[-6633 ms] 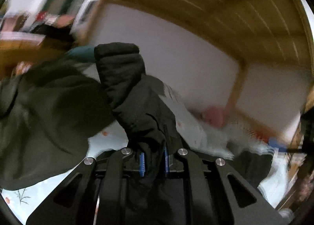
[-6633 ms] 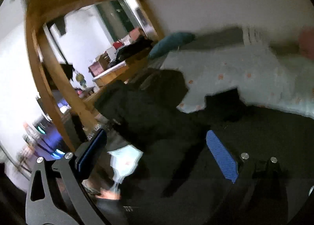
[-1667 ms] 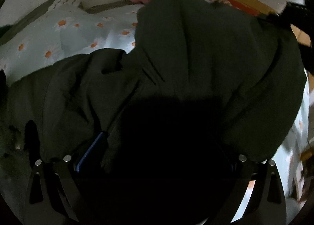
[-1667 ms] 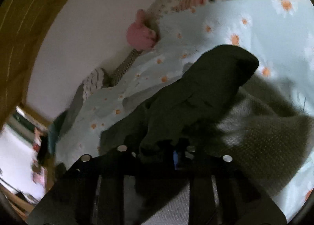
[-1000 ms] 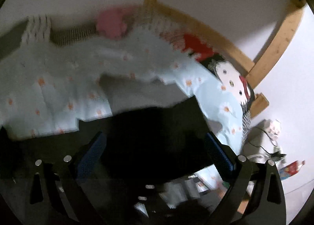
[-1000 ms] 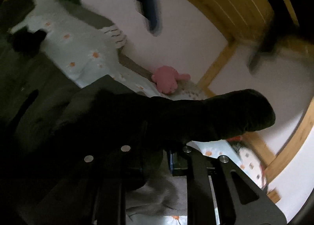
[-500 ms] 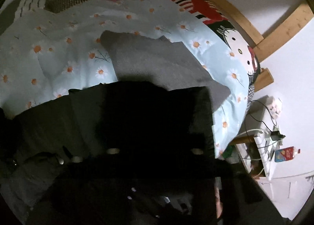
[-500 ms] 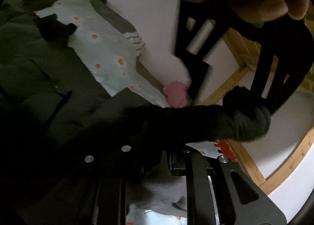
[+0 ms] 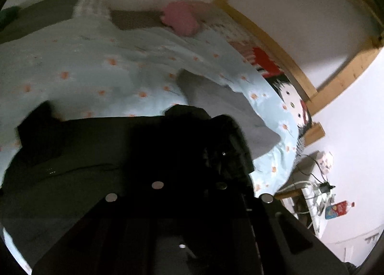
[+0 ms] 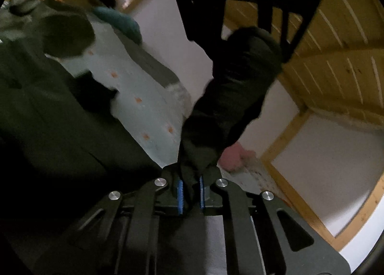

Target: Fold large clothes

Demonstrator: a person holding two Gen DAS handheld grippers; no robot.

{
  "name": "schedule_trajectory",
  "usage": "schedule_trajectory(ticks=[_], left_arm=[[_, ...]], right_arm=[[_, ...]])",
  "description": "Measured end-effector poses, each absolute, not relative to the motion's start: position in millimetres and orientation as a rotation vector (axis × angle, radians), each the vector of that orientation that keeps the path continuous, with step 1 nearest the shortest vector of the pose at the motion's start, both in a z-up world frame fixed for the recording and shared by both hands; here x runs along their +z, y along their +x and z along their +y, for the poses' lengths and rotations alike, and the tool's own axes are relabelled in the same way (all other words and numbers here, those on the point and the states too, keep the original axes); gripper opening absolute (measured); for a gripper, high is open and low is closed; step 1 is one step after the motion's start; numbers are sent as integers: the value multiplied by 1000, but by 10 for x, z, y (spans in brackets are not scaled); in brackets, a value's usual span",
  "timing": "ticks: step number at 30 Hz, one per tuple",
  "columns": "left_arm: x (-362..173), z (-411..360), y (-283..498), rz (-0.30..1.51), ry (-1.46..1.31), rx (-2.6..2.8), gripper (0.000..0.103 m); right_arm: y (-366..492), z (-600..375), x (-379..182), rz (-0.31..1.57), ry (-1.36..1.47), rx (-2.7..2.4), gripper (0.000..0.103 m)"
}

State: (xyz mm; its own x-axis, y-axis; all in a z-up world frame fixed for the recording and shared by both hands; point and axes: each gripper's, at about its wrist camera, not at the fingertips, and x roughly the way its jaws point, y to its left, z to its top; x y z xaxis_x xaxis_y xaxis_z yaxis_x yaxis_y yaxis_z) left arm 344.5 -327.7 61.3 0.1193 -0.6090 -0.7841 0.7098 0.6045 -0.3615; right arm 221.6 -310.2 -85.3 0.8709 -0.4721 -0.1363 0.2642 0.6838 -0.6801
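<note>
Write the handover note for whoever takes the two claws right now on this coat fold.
Right claw: shut on the dark coat sleeve, which rises from its blue pads toward the other claw's frame above.
Left claw: its jaws have just closed; dark coat fabric is bunched at its tips, so it reads as shut on the dark coat, though the view is too dark to see the pads.
Things: the coat's body lies spread on the daisy-print bedspread, beside a grey folded garment.
Done: both grips taken.
Left: lay the sleeve across the body, then fold the coat down.
</note>
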Motion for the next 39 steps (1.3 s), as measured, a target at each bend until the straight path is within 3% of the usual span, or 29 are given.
schedule_trajectory(ticks=[9,16,18,20,22,23,24,26,27,33,35,39], left_arm=[[442,-1865,3781,1050,17,-755,8],[-507,-646,4194,1118,-171,-507,9],[-862,-358,4274,1147,-185,-417,18],[-1161,-139,4309,1173,-156,-320,47],[-1203,106,4243,1124,-273,-357,52],[-1138,196,4219,1086,-314,-360,71],[-1030,266,4173,1029,-347,-347,83],[-706,370,4083,881,-411,-339,88],[-572,368,4077,846,-427,-352,88],[-51,-167,3982,756,-390,-491,95],[-211,-429,3911,762,-322,-474,95],[-898,-847,3947,835,-189,-389,95]], right_arm=[[2425,-2120,-977,309,-724,-215,7],[2789,-1261,-1508,416,-797,-18,6],[2907,-1108,-1715,496,-796,9,7],[3019,-1045,-1868,591,-737,14,9],[3025,-1023,-1877,608,-718,-6,12],[3001,-1010,-1845,611,-700,3,16],[3011,-977,-1817,613,-678,31,30],[2910,-944,-1655,590,-579,150,69],[2876,-911,-1559,576,-519,220,101],[2620,-1282,-884,467,-187,306,99],[2600,-1684,-723,448,-137,154,99],[2944,-2540,-869,600,-65,-173,99]])
